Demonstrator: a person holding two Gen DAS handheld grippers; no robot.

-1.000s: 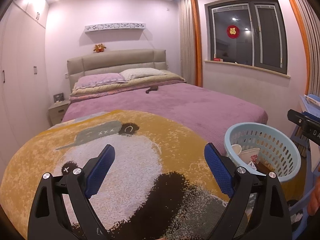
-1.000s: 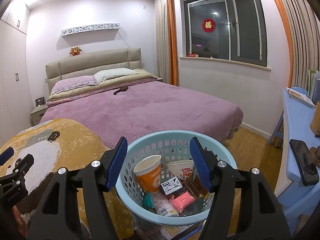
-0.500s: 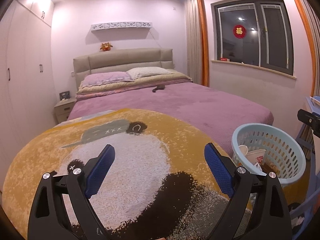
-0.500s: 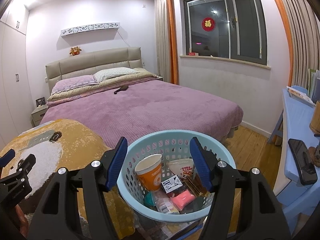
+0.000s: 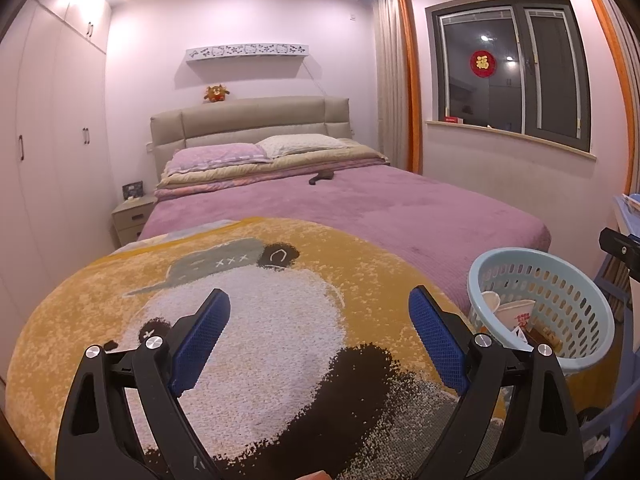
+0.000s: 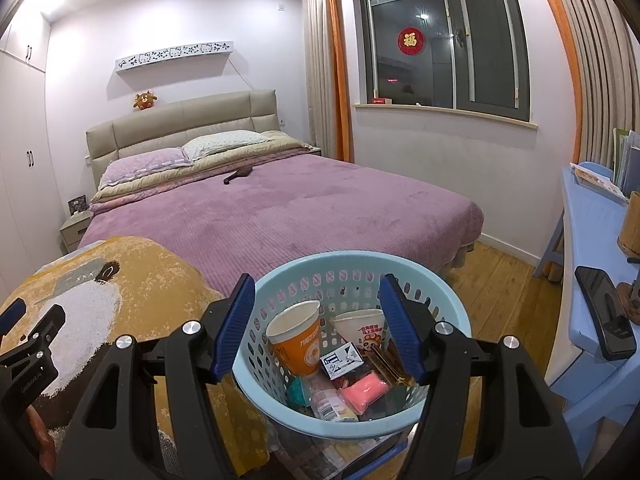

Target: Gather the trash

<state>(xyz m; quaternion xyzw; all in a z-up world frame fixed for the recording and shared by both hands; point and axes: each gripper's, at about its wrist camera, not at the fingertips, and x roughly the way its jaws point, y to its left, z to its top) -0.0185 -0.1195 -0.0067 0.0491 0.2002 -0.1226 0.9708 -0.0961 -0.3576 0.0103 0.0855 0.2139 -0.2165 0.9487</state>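
Observation:
A light blue perforated basket point(image 6: 452, 304) holds trash: an orange paper cup point(image 6: 298, 340), a white noodle bowl point(image 6: 362, 326), a small white carton point(image 6: 340, 360), a pink wrapper point(image 6: 364, 392) and a bottle point(image 6: 332, 406). My right gripper point(image 6: 318, 326) is open and empty, hovering just above the basket's mouth. The basket also shows at the right of the left wrist view point(image 5: 568, 292). My left gripper point(image 5: 320, 340) is open and empty above the yellow panda blanket point(image 5: 240, 320).
A purple bed point(image 6: 300, 208) with pillows fills the middle; a dark object point(image 6: 238, 174) lies on it. A blue desk point(image 6: 592, 232) with a phone point(image 6: 604, 312) stands at right. Wardrobes point(image 5: 40, 160) and a nightstand point(image 5: 130, 216) are at left. Wooden floor point(image 6: 500, 280) lies between bed and desk.
The left wrist view has swung slightly left and lifted, so the basket sits further right in it. The right gripper has stayed over the basket. Both stay open.

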